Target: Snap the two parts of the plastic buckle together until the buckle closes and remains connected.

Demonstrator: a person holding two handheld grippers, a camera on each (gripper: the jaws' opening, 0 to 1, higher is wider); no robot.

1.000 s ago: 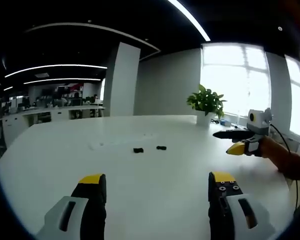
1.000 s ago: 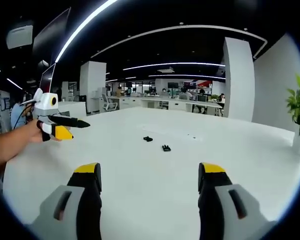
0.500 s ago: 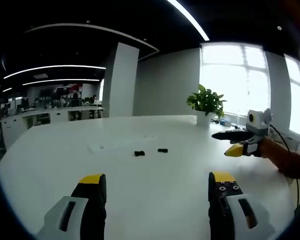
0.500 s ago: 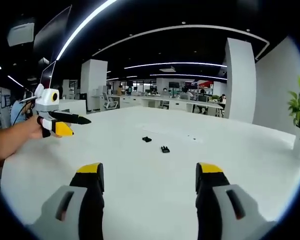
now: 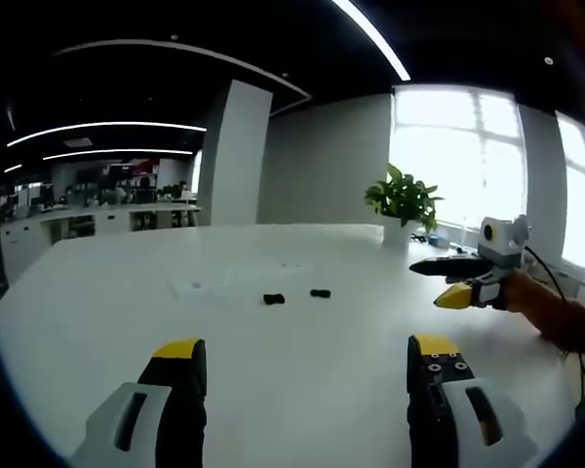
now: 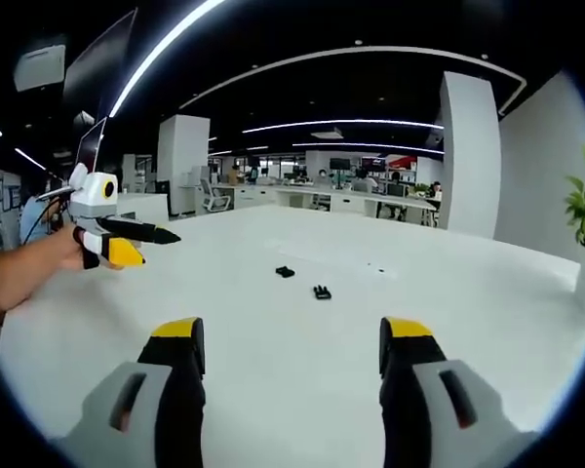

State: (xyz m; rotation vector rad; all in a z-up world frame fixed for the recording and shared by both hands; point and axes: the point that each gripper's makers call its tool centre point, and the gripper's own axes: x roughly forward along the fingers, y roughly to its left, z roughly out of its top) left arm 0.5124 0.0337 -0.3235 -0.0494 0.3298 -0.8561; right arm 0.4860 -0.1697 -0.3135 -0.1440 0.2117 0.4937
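Two buckle parts [image 5: 274, 298] [image 5: 320, 292] lie apart on the table [image 5: 302, 380] — both hand-held grippers [image 5: 304, 366] [image 6: 291, 343] released; potted plant [image 5: 403, 203] at two o'clock.

An open-plan office is indicated: a large white bench [image 6: 273, 331], rows of desks with monitors [image 6: 361, 190] behind, white columns [image 5: 229, 156], linear ceiling lights [image 6: 341, 124], a potted plant [image 5: 403, 200] by bright windows [image 5: 453, 156].

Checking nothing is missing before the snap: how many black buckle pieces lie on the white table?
2. One buckle piece lies mid-table; the other buckle piece sits just beside it, apart, not joined. Both rest on the white table, beyond both grippers' open jaws.
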